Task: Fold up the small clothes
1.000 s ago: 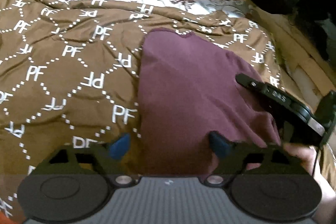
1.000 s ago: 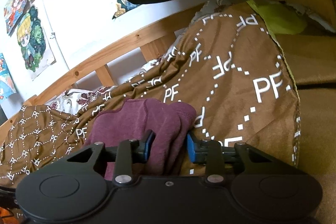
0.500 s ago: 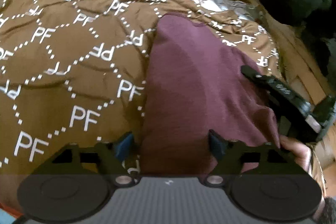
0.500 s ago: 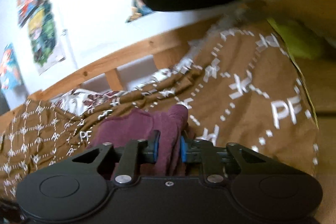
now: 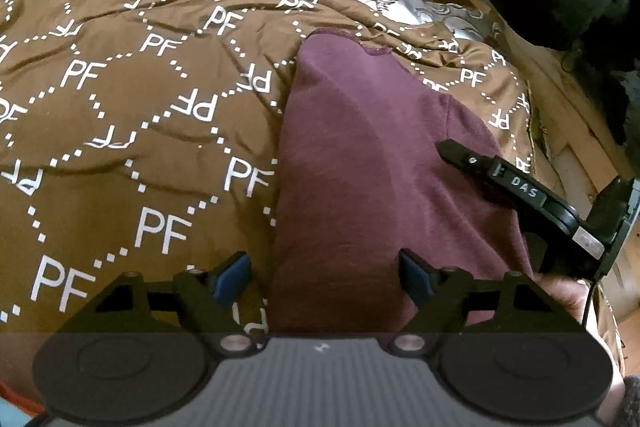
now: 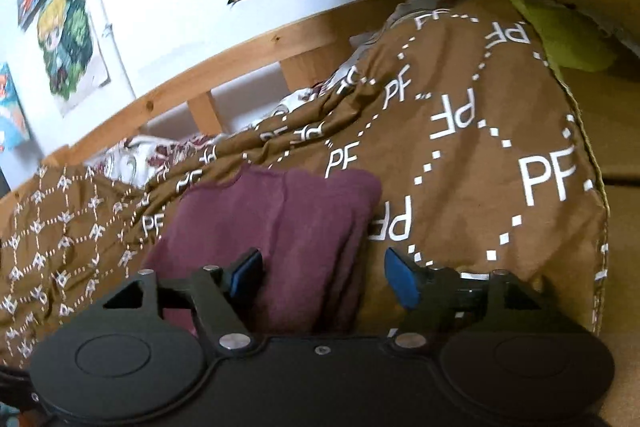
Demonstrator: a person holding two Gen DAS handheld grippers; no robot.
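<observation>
Half a second ago the right gripper (image 6: 322,277) pinched the near right edge of the maroon garment (image 5: 372,163); now its blue pads (image 6: 398,281) stand spread apart with the folded edge lying loose between them, closer to the left pad. The left gripper (image 5: 322,277) is spread just as wide as before, its pads either side of the garment's near left edge, and whether they touch the cloth cannot be told. The garment lies on the brown PF-printed bedspread (image 5: 132,99), a long folded strip whose long axis runs from near to far, its scalloped hem at the far end towards the wooden bed rail (image 6: 224,67)
</observation>
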